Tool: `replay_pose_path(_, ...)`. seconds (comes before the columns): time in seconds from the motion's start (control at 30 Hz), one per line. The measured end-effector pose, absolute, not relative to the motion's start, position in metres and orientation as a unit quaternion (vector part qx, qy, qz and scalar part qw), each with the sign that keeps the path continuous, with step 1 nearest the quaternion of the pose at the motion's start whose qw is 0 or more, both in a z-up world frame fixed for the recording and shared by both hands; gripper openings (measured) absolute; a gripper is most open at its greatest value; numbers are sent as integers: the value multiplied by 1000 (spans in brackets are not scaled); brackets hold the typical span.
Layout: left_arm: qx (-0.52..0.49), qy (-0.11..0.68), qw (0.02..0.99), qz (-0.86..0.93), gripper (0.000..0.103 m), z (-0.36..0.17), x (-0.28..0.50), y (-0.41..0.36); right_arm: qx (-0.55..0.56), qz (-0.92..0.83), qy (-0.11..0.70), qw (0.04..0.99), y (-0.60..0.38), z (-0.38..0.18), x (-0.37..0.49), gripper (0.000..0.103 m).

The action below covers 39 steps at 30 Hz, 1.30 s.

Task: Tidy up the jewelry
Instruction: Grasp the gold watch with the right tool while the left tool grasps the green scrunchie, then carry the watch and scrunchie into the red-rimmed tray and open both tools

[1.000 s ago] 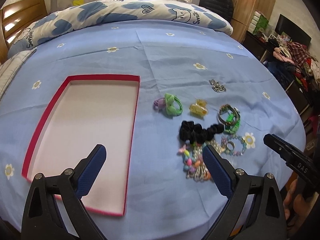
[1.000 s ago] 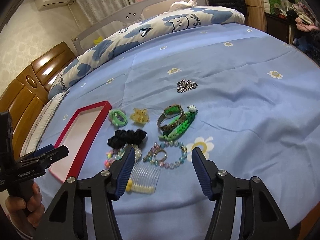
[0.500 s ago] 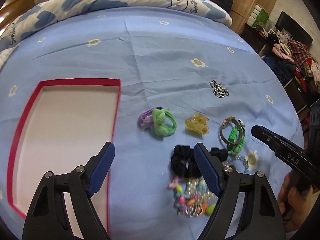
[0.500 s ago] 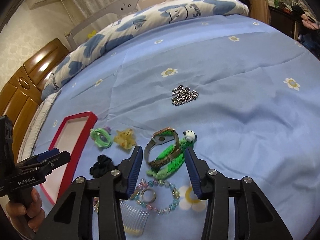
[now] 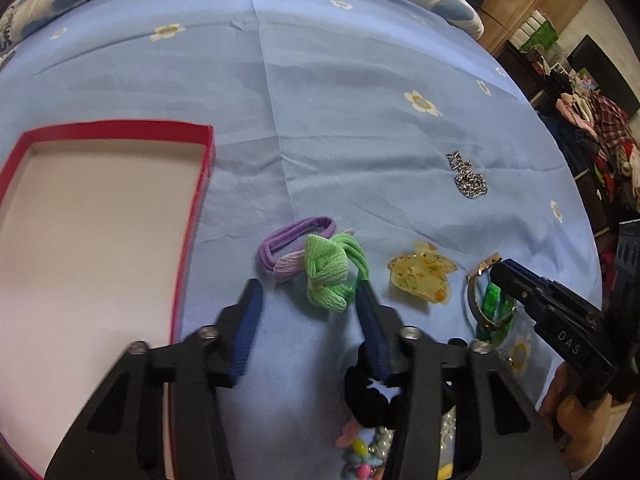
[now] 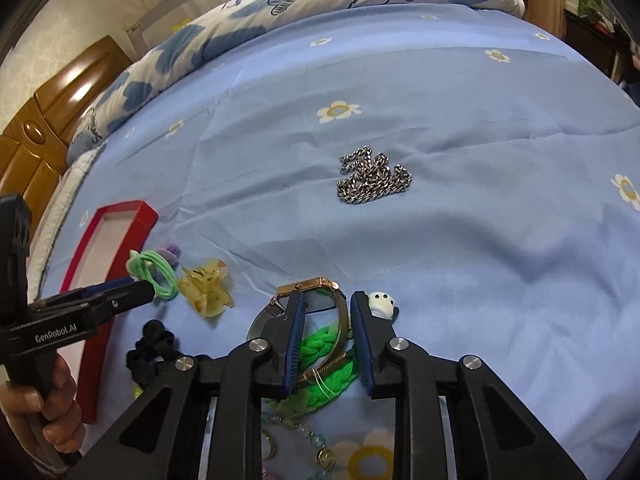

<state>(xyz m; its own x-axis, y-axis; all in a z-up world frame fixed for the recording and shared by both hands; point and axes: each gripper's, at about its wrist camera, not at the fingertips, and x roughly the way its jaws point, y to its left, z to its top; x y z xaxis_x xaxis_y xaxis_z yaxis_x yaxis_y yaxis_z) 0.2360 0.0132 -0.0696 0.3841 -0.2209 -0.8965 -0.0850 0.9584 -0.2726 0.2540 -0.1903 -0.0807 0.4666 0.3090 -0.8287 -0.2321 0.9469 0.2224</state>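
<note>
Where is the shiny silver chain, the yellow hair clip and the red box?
silver chain (image 6: 374, 179), right wrist view, middle of the heaped links.
yellow hair clip (image 5: 421, 277), left wrist view, centre of its body.
red box (image 5: 120, 127), left wrist view, its far rim.

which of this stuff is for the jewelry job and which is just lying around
Job: red tray, green tie, purple tie, yellow clip, watch, chain, black scrunchie, green braid.
Lying about: duvet, clothes pile.
</note>
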Motion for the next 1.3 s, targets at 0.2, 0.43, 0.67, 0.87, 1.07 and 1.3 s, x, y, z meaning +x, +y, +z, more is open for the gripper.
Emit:
replay_pose_path(0.2, -146, 548, 821, -60, 13, -67, 230, 16, 36, 159, 489, 857, -191, -84, 254, 4)
replay_pose_path(0.43, -150, 520, 837, -76, 12, -38, 207, 23, 52, 170, 469, 865, -192, -72, 243, 2)
replay_pose_path(0.67, -153, 500, 849, -73, 12, -16, 187, 36, 64, 183, 450, 871, -181, -52, 230, 2)
replay_pose_path(0.87, -165, 495, 852, -49, 12, -12, 172, 66, 63, 204, 443, 871, -157, -42, 222, 2)
replay_pose_path(1.07, -188, 492, 850, -19, 12, -14, 160, 106, 54, 235, 441, 865, -118, -38, 216, 2)
replay_pose_path(1.3, -204, 488, 848, 13, 12, -17, 150, 145, 41, 271, 439, 856, -71, -36, 214, 2)
